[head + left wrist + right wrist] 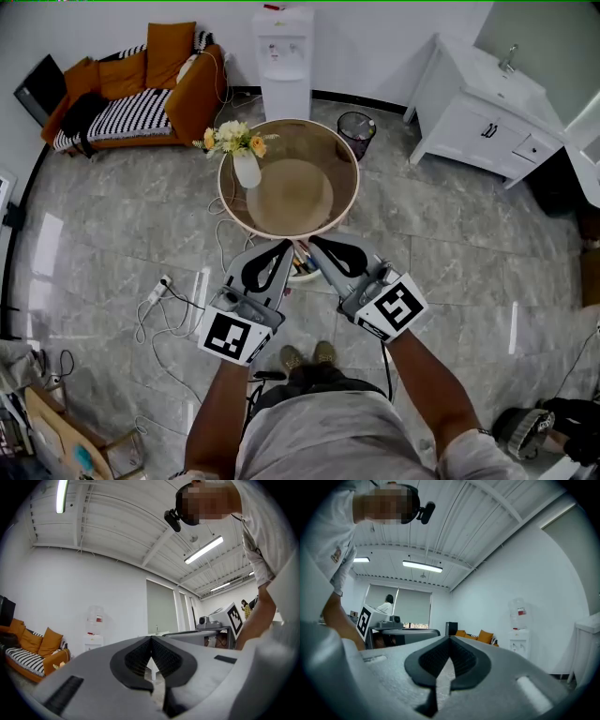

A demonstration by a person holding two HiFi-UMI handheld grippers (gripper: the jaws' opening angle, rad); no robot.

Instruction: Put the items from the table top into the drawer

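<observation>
Near the front edge of the round table (355,183), whose top holds only a vase of flowers (246,167) (so the loose items seem already in what looks like an open drawer (302,272) under that edge), I hold my left gripper (285,247) and right gripper (315,243) both closed and empty.

The person wears a light short-sleeved shirt (323,441); the grey left gripper (284,246) and right gripper (312,242) bear black-and-white marker cubes (230,337).
</observation>
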